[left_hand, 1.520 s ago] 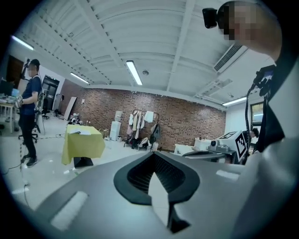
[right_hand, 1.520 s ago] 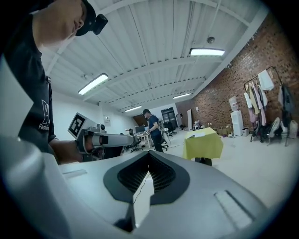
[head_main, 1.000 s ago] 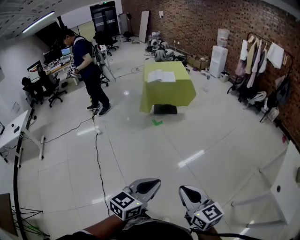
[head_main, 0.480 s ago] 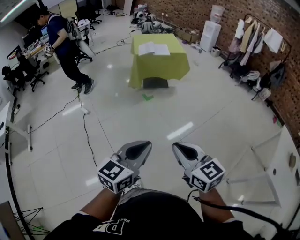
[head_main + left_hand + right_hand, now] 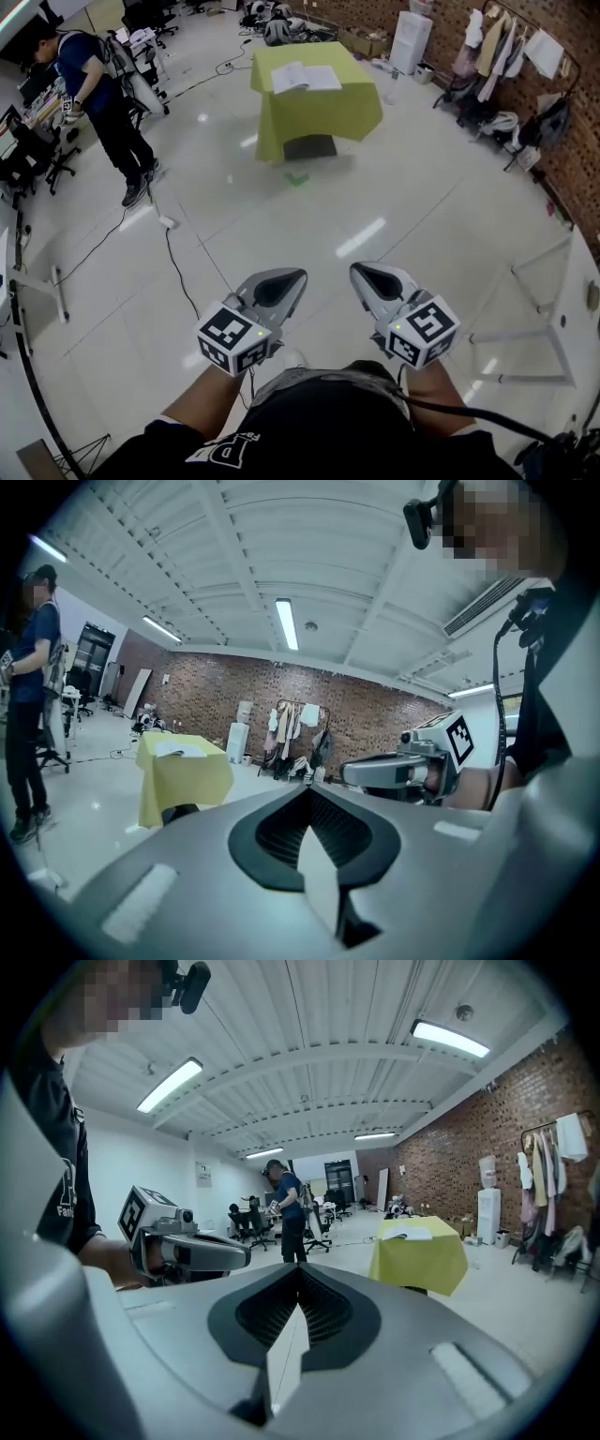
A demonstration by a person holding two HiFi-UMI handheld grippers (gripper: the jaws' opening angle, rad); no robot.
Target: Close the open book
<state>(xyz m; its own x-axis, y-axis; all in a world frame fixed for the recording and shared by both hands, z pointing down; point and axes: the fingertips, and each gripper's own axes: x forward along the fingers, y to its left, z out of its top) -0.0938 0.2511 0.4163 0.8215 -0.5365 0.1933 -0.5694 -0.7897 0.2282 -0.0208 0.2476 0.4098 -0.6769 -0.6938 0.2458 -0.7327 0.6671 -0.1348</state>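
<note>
Light: bright, even, from long white ceiling tube lamps (image 5: pixel 286 623). Glare: pale streaks on the glossy white tiled floor (image 5: pixel 362 238). Shadows: faint. Distortion: strong fisheye bending, black corners in both gripper views. Focus: left gripper (image 5: pixel 307 801) and right gripper (image 5: pixel 298 1283) soft close to lens; head view sharp.

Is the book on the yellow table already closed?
No, the book lies open, pages up, on the yellow table in the head view.

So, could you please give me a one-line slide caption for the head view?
Shut and empty, the left gripper and right gripper face a far yellow-draped table bearing an open book.
</note>
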